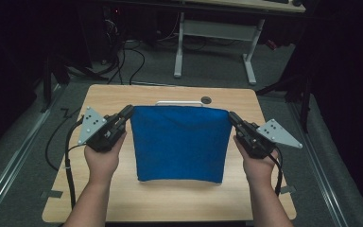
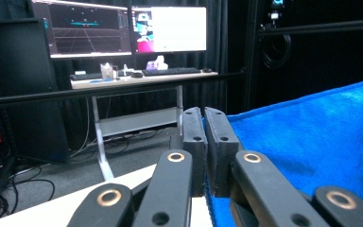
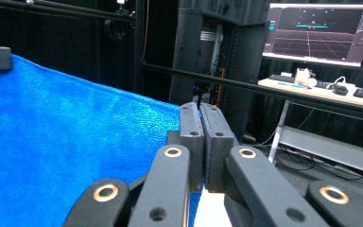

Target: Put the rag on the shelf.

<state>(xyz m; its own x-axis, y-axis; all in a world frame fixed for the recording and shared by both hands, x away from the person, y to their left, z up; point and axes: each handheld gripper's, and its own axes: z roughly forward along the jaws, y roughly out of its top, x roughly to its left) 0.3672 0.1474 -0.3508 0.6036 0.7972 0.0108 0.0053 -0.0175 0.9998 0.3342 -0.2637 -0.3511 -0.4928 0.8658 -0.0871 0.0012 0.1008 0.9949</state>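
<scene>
A: Where is the blue towel [image 1: 179,144]?

B: It hangs stretched between the two grippers above the wooden tabletop [image 1: 170,198], its top edge pulled taut and its lower edge down near the tabletop.

A: And the jaws?

B: The left gripper [image 1: 128,112] is clenched on the towel's upper left corner; in the left gripper view the pads press together with blue cloth [image 2: 312,142] running off beside them. The right gripper [image 1: 231,116] is clamped on the upper right corner, and the right gripper view shows the same pinch on the cloth [image 3: 66,142].

A: Any containers?

B: None that I can make out. A white object [image 1: 178,102] lies on the tabletop just behind the towel's top edge, mostly hidden, and a dark round hole [image 1: 206,100] sits beside it.

A: What stands around?

B: A desk with white legs [image 1: 250,56] beyond the tabletop, cables [image 1: 123,56] on the floor, and lit monitors [image 2: 123,28] on that desk.
</scene>
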